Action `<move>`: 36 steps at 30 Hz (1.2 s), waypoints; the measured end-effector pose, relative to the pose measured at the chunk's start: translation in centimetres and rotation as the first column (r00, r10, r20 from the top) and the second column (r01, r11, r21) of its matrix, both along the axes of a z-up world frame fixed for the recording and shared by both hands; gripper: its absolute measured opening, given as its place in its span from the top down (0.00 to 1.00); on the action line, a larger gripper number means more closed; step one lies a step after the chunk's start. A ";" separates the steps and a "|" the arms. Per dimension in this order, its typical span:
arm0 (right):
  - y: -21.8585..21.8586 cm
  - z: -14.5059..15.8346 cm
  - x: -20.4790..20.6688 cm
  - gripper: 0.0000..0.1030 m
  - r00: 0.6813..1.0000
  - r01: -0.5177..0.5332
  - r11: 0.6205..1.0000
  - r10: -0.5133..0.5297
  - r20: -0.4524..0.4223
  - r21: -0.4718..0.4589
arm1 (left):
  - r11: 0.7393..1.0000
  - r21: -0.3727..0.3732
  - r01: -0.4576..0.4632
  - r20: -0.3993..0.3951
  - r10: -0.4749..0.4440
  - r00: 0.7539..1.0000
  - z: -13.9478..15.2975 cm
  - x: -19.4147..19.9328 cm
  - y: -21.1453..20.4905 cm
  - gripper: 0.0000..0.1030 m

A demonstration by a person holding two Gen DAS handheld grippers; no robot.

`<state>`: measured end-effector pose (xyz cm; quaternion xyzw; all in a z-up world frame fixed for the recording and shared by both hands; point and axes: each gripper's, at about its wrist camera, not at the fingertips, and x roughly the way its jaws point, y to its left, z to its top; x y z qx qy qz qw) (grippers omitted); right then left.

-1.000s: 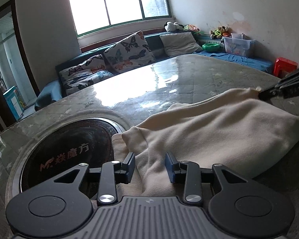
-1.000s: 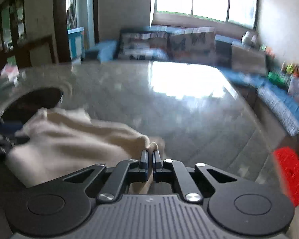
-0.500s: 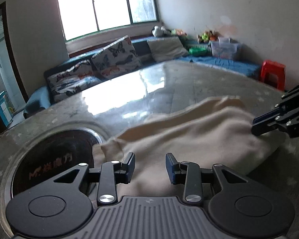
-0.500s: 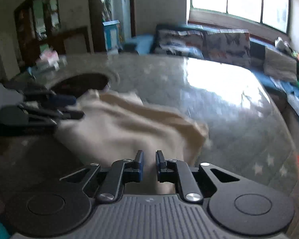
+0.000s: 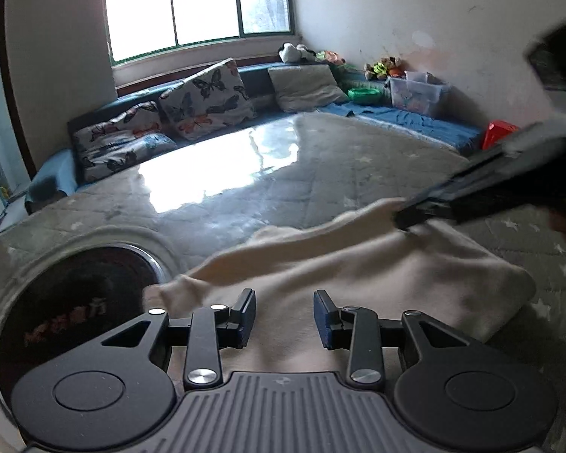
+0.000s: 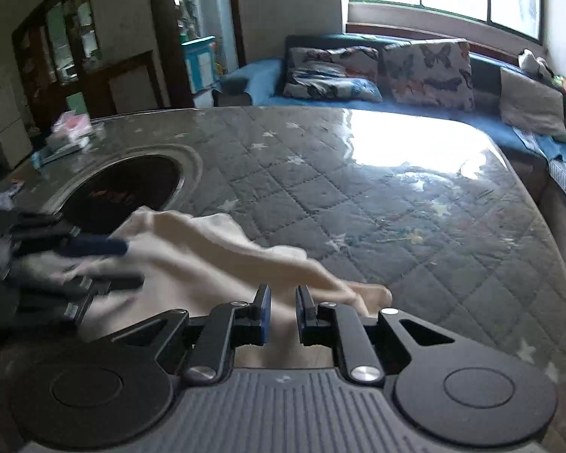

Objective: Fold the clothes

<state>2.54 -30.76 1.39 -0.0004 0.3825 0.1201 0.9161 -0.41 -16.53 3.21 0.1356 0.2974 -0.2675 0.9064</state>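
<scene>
A cream garment [image 5: 358, 275] lies folded in a thick bundle on the quilted table top [image 5: 320, 173]. My left gripper [image 5: 283, 317] hangs open just above the near edge of the bundle, with nothing between its fingers. In the right wrist view the left gripper [image 6: 98, 262] is blurred at the garment's left end. My right gripper [image 6: 285, 313] is open with a narrow gap, low over the garment [image 6: 207, 260] at its right end. In the left wrist view the right gripper [image 5: 407, 221] has its tip at the bundle's far upper edge.
A round black cooktop [image 5: 75, 313] is set into the table, and the garment's left end overlaps its rim. A tissue pack [image 6: 71, 128] lies at the table's far left. A sofa with butterfly cushions [image 5: 203, 102] and a red stool [image 5: 500, 132] stand beyond the table.
My right gripper was shut on the garment's corner, then opened and let go, and it now faces across the bundle. The left gripper stayed open and shifted slightly over the cloth.
</scene>
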 end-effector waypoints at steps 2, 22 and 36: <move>-0.1 -1.0 1.4 0.88 0.999 0.028 1.000 -0.028 -0.020 0.001 | 1.000 0.009 0.003 -0.004 -0.003 1.000 -0.6 0.0 -0.1 0.64; 6.8 -2.0 5.2 0.85 0.993 -0.116 0.993 0.116 -0.026 -0.018 | 0.999 -0.041 -0.030 -0.013 0.029 0.999 -1.0 -0.9 2.4 0.60; 10.1 -1.5 8.0 0.80 0.986 -0.163 0.986 0.162 -0.023 -0.029 | 0.994 -0.090 -0.062 -0.039 0.059 0.998 -0.9 -0.8 3.0 0.57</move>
